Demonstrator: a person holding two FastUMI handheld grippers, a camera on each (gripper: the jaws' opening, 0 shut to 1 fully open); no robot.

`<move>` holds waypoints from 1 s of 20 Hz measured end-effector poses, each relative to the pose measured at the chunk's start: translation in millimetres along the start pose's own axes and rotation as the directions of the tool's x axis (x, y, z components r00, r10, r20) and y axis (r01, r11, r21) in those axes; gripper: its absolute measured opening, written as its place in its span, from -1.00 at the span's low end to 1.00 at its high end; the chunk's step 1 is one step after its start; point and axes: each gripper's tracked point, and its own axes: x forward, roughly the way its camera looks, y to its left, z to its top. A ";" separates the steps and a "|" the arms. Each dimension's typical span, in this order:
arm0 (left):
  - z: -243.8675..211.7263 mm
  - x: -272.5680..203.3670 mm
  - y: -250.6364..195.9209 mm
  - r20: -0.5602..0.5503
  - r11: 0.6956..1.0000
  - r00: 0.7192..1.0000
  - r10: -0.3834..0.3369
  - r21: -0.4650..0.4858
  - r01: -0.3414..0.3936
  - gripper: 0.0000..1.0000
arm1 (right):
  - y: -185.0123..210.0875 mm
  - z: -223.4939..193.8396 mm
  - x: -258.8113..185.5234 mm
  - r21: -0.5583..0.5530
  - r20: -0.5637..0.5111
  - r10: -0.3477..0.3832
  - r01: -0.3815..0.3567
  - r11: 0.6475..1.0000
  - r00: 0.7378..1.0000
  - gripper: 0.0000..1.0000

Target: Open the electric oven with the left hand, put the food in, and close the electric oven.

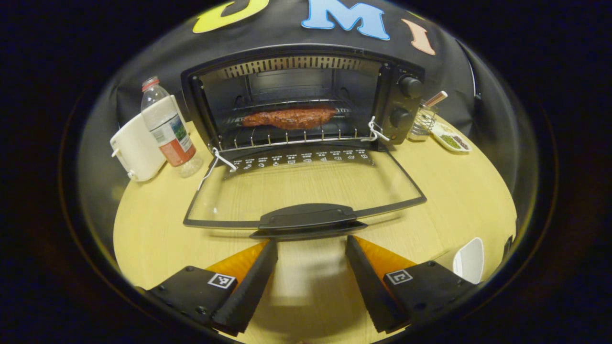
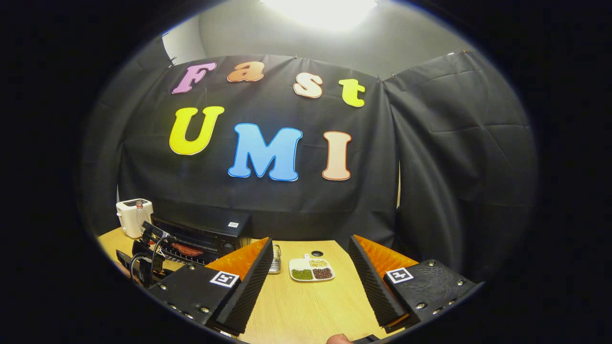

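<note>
In the left gripper view we look from low over the table [image 1: 158, 229], straight into the open electric oven [image 1: 306, 102], near enough that its lowered door [image 1: 306, 191] lies just ahead of the left hand-held gripper [image 1: 311, 282]. The food [image 1: 289, 117] on the rack sits almost centred. In the right gripper view we look from farther back and to the oven's right, tilted upward, so the booth wall takes most of the picture and the right hand-held gripper [image 2: 311, 286] frames a strip of table. Both views share the oven, the white toaster [image 1: 136, 148], the sectioned dish [image 2: 311, 269] and the tabletop.
</note>
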 end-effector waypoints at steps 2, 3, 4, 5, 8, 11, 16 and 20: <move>0.8 0.9 0.0 0.002 1.000 1.000 0.012 -0.001 -0.012 0.96 | 0.4 0.0 2.5 0.003 -0.003 0.003 -0.003 1.000 1.000 0.92; 1.7 1.3 0.3 0.002 1.000 1.000 0.017 -0.004 -0.017 1.00 | 0.8 -1.1 1.9 0.006 -0.005 0.007 -0.007 1.000 1.000 0.92; 2.0 1.1 0.2 0.001 1.000 1.000 0.020 -0.012 -0.020 0.96 | 0.7 -2.7 2.5 0.008 -0.006 0.011 -0.011 1.000 1.000 0.92; 2.8 1.2 0.2 0.002 1.000 1.000 0.021 -0.017 -0.021 0.96 | 0.7 -3.3 2.7 0.006 -0.007 0.012 -0.012 1.000 1.000 0.92; 4.7 -1.5 0.4 0.010 0.999 1.000 0.027 -0.017 -0.027 0.96 | 1.5 -4.6 2.2 -0.002 -0.009 0.023 -0.023 1.000 1.000 0.92; 9.4 -7.8 -0.2 0.031 0.999 0.999 0.035 -0.013 -0.034 1.00 | 0.6 -4.6 1.8 -0.004 -0.008 0.029 -0.029 1.000 1.000 0.92; 19.7 -21.8 -0.2 0.079 0.999 0.996 0.046 -0.006 -0.045 0.96 | 1.9 -7.7 2.9 -0.007 -0.014 0.045 -0.046 0.999 0.999 0.92; 27.3 -31.8 0.9 0.109 0.999 0.993 0.049 -0.009 -0.048 0.98 | 4.1 -7.3 3.2 -0.001 -0.014 0.059 -0.059 0.998 0.998 0.92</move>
